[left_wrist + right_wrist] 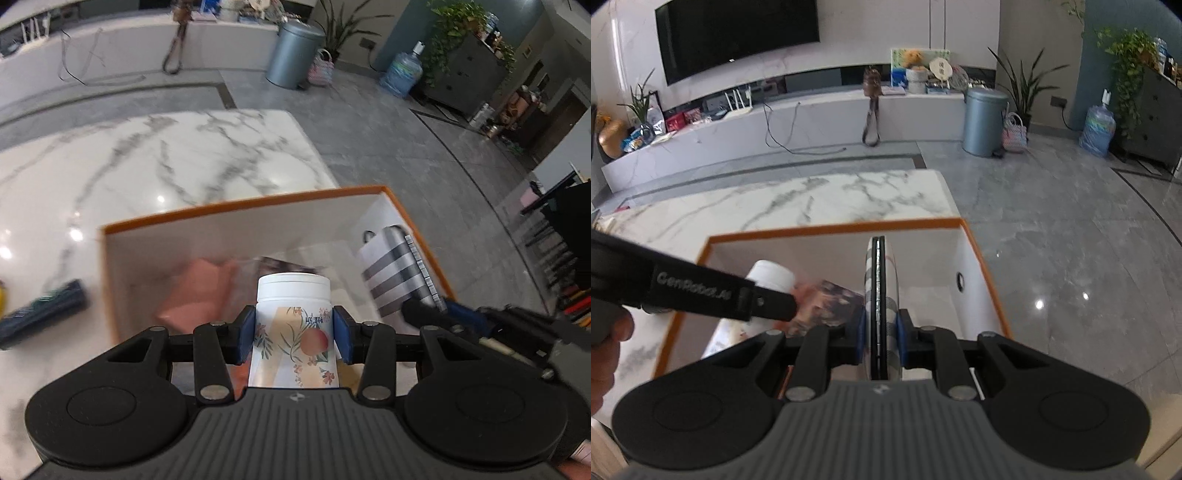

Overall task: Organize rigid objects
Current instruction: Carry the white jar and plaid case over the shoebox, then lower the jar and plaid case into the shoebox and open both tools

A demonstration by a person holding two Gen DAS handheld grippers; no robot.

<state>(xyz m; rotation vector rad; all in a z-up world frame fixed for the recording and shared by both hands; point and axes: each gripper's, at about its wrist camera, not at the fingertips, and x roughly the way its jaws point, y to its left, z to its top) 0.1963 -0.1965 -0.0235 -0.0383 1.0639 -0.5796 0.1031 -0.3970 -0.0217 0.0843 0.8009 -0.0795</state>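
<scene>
The left gripper (294, 334) is clamping a white floral bottle (293, 325) between its blue pads (246, 334), the pads pressing on the bottle's printed sides below its white cap, and it is holding the bottle upright over the open orange-edged box (236, 206). The right gripper (880, 338) is gripping a thin striped case (881, 295) edge-on, its jaws pinched tight on the case's flat faces, and it is holding it above the right part of the same box (834, 229). From the left wrist view the striped case (395, 273) is showing its grey and white bands just right of the bottle, with the right gripper's dark body beside it. From the right wrist view the bottle (768, 277) is sitting to the left, partly hidden behind the left gripper's black arm, and a hand (605, 354) is showing at the left edge. Inside the box a pink object (199, 291) is lying toward the left and a dark patterned item (831, 302), blurred, is lying near the middle. The box is resting on a white marble table (147, 158). A dark blue cylindrical object (40, 314) is lying on the table left of the box, apart from it.
</scene>
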